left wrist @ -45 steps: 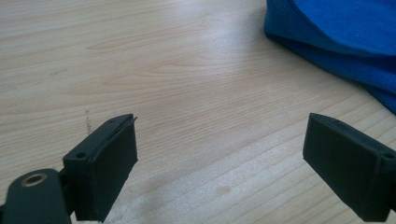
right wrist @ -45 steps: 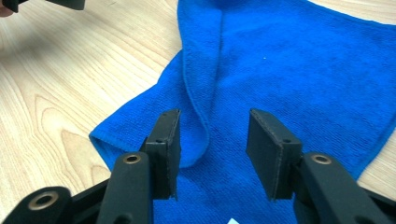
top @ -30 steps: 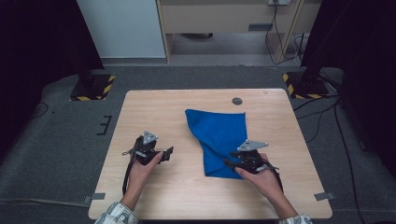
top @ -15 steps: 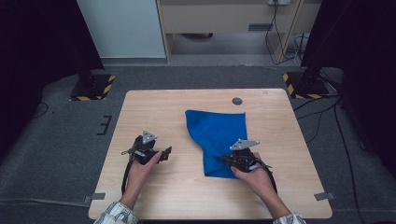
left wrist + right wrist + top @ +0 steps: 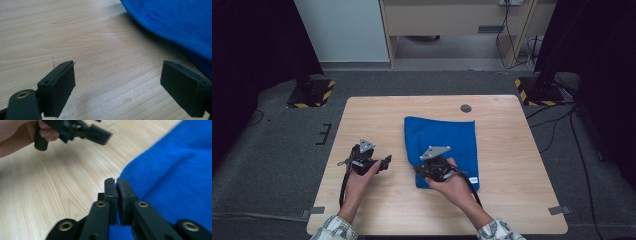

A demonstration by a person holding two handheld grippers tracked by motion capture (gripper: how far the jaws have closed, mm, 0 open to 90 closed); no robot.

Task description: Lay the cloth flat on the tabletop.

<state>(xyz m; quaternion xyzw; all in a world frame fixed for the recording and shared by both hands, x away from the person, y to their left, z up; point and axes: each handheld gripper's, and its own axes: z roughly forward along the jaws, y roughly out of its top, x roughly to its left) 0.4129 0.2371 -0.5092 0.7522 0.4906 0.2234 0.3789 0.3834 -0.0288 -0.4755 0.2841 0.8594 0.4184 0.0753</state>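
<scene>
My right tongs (image 5: 115, 181), just closed, pinch the blue cloth's (image 5: 447, 140) near-left edge on the worktop (image 5: 372, 115); my left tongs (image 5: 117, 82) gape empty, with the cloth off to their right.

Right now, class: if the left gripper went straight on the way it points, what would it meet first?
The left gripper, jaws wide apart with nothing between them, points low across the bare wooden table. Straight on, it would probably meet the near edge of the blue cloth first, though depth is hard to judge.

Grey carpet floor (image 5: 272, 150) surrounds the wooden table (image 5: 512, 150); a pale cabinet (image 5: 452, 17) stands behind.
</scene>
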